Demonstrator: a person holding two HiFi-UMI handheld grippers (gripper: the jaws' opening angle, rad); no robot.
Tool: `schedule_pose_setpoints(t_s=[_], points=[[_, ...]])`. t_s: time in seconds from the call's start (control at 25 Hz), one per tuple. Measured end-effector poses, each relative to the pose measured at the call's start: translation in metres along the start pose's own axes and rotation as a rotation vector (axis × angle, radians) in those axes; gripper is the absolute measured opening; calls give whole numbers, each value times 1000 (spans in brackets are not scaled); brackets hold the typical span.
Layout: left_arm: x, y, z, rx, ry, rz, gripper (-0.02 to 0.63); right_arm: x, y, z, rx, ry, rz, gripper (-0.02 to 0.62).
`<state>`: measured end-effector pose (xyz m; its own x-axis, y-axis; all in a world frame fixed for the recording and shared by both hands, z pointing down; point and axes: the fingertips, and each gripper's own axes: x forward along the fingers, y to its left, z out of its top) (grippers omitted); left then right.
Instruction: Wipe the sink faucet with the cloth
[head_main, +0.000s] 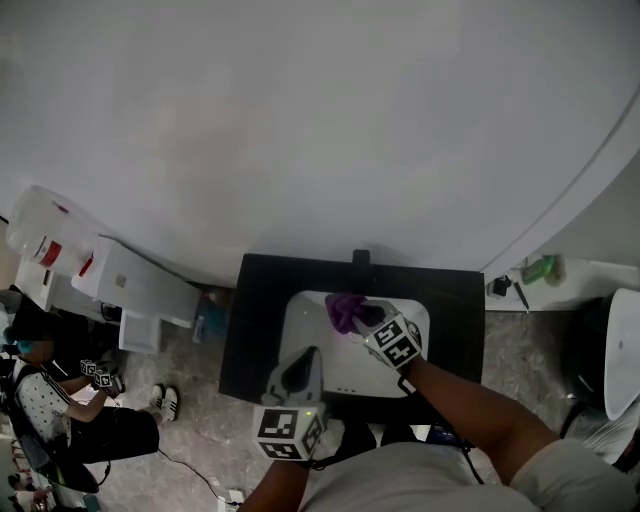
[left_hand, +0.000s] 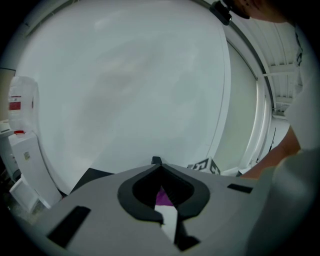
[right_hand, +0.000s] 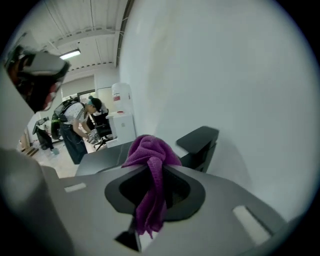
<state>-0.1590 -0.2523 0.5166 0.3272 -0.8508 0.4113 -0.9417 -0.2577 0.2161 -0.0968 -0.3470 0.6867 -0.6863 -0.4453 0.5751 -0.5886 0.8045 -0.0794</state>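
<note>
A purple cloth (head_main: 345, 312) (right_hand: 150, 165) is bunched in my right gripper (head_main: 372, 322) (right_hand: 150, 150), whose jaws are shut on it above the far part of the white sink (head_main: 310, 318). The black faucet (head_main: 361, 259) (right_hand: 200, 142) stands at the sink's back edge, just beyond and right of the cloth; I cannot tell whether they touch. My left gripper (head_main: 298, 372) (left_hand: 157, 165) hangs over the sink's near left side, its jaws shut with nothing in them. In the left gripper view a bit of the purple cloth (left_hand: 162, 198) shows through the jaw opening.
The sink sits in a black counter (head_main: 255, 320) against a white wall. White cabinets (head_main: 140, 290) and a water dispenser (head_main: 45, 240) stand at the left, with a person (head_main: 60, 410) below them. A white ledge with a green item (head_main: 540, 268) lies at the right.
</note>
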Motion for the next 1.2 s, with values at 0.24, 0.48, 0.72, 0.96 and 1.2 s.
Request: schedule_pose_setpoints(t_s=[0.24, 0.48, 0.72, 0.96, 1.2], points=[[0, -10, 0, 4, 6, -3, 6, 28, -47, 16, 32, 17, -44, 64], [10, -8, -1, -6, 5, -18, 6, -10, 37, -32, 88, 43, 133, 63], [18, -9, -4, -15, 13, -31, 6, -56, -69, 73, 184, -283, -62, 64], [19, -11, 0, 13, 28, -28, 6, -5, -131, 50, 274, -185, -102, 64], [15, 15, -14, 19, 51, 15, 6, 57, -135, -53, 329, 54, -100, 63]])
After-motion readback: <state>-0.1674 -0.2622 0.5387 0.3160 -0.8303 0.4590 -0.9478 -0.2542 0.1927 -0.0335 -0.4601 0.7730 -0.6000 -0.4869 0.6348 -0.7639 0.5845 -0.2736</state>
